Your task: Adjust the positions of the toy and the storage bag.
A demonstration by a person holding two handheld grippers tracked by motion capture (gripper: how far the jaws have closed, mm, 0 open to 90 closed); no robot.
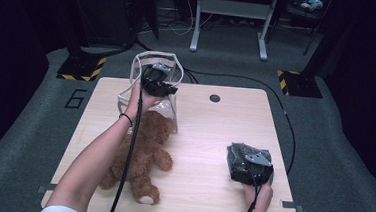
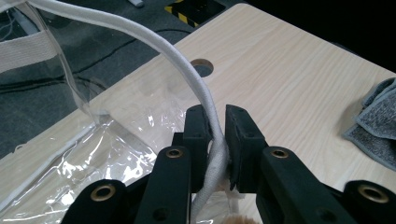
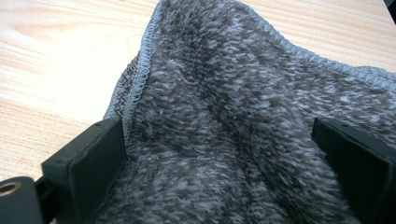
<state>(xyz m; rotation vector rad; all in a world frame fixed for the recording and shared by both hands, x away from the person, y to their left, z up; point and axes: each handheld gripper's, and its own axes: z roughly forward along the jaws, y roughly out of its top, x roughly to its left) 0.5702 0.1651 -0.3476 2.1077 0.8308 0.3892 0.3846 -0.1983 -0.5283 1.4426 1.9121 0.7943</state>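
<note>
A clear plastic bag [image 1: 168, 112] with a white corded rim [image 2: 187, 65] stands at the back left of the wooden table [image 1: 214, 133]. My left gripper [image 1: 158, 83] is shut on that rim cord, which runs up between its two jaws [image 2: 217, 119]. A brown teddy bear [image 1: 142, 153] lies on its back just in front of the bag, with its head at the bag's mouth. Near the table's front right, my right gripper [image 1: 250, 164] rests on a grey fluffy cloth [image 1: 232, 150]. Its jaws [image 3: 224, 140] stand wide apart with the cloth [image 3: 224, 70] bunched between them.
A round cable hole [image 1: 214, 98] sits in the table's back middle. Beyond the table are a grey desk frame [image 1: 231, 11] and two floor bases edged in yellow and black stripes [image 1: 81, 68] [image 1: 298, 82]. A black cable [image 1: 257, 83] crosses the floor behind the table.
</note>
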